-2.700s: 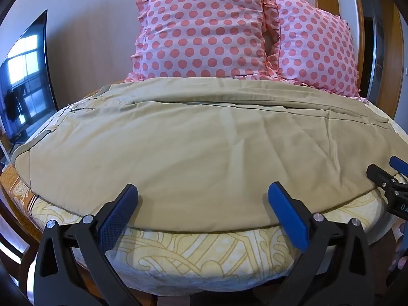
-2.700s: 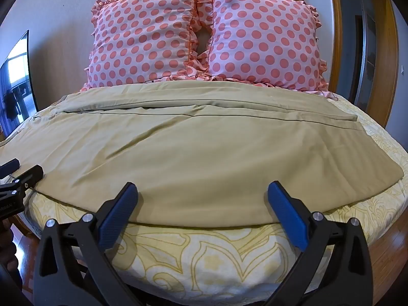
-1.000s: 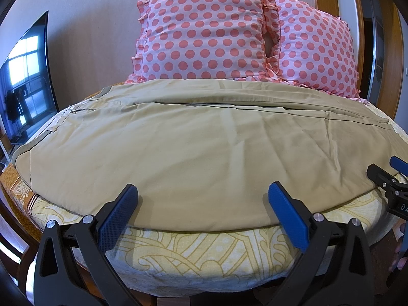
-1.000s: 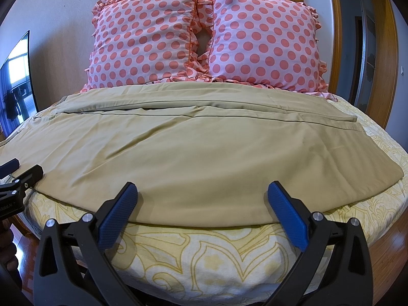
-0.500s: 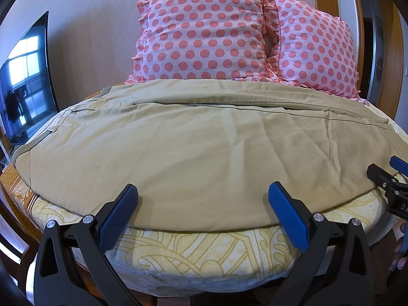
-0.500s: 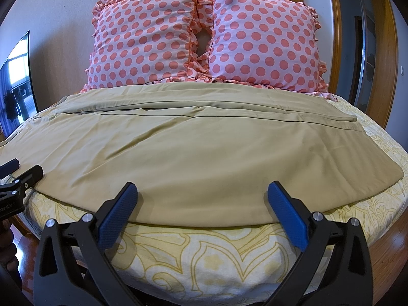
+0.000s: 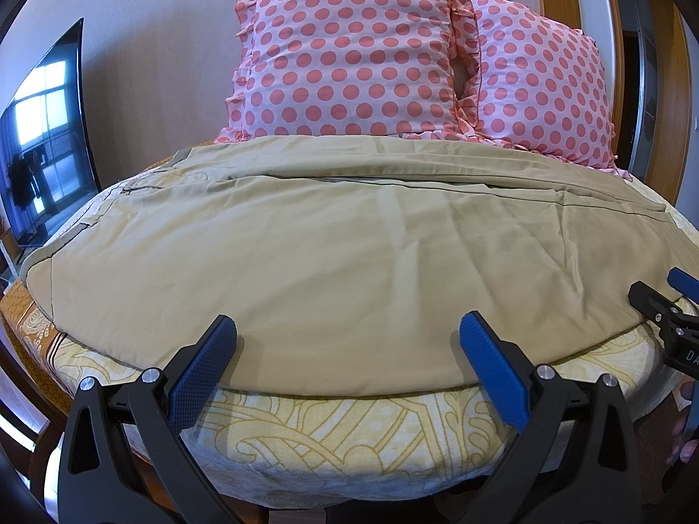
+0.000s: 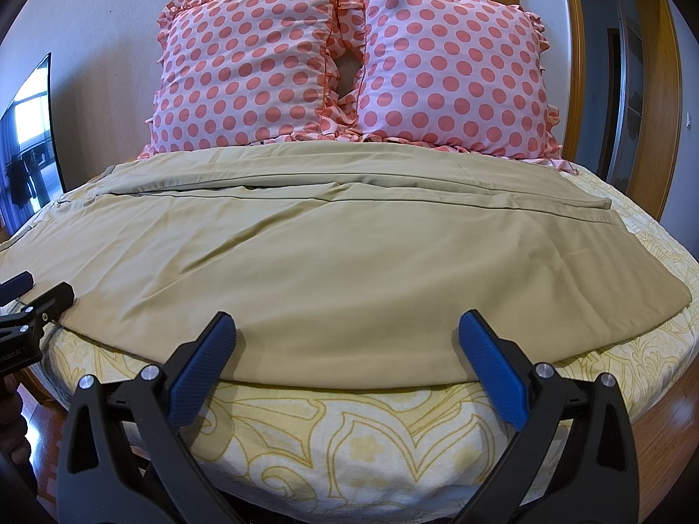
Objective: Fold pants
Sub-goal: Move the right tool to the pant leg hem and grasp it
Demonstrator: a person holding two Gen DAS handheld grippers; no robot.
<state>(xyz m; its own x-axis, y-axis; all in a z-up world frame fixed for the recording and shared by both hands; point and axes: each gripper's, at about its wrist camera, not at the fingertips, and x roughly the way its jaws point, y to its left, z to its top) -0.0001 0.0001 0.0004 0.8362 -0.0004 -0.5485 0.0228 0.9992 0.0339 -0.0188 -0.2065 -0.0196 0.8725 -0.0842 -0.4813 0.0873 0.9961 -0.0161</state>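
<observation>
Khaki pants (image 7: 349, 253) lie flat across the bed, waistband to the left, leg hems to the right; they also show in the right wrist view (image 8: 340, 262). My left gripper (image 7: 347, 336) is open and empty, just in front of the pants' near edge, toward the waist end. My right gripper (image 8: 347, 336) is open and empty, in front of the near edge toward the leg end. Each gripper shows at the edge of the other's view: the right gripper (image 7: 668, 301) and the left gripper (image 8: 30, 297).
The bed has a yellow patterned sheet (image 7: 349, 432). Two pink polka-dot pillows (image 8: 349, 65) stand against the wall behind the pants. A dark TV screen (image 7: 43, 139) is at the left. A wooden door frame (image 8: 655, 87) is at the right.
</observation>
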